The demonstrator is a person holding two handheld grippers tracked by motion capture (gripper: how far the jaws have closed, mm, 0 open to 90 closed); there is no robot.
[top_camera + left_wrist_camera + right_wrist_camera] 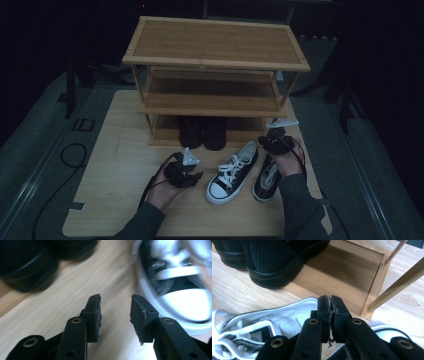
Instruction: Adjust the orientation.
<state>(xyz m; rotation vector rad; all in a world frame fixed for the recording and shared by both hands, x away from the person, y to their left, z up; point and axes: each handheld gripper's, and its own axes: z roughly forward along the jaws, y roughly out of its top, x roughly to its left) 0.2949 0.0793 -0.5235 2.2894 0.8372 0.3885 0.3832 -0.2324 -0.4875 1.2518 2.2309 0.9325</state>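
Note:
Two black-and-white sneakers lie on the wooden table in front of a bamboo shoe rack (pixel 215 42). The left sneaker (pixel 232 172) points its toe toward me. The right sneaker (pixel 265 182) is partly hidden under my right hand. My left gripper (pixel 192 175) hovers just left of the left sneaker's white toe cap (pixel 185 302); the left gripper (pixel 115 300) is open with only bare table between its jaws. My right gripper (pixel 272 142) sits over the sneakers' heels. The right gripper (pixel 330 300) is shut, its tips meeting, with nothing seen between them.
A pair of black shoes (pixel 202 132) stands on the rack's bottom shelf, right behind the sneakers. The rack's middle and top shelves hold nothing. A thin rack leg (pixel 377 287) stands close to the right of my right gripper. Bare table (pixel 115 165) stretches to the left.

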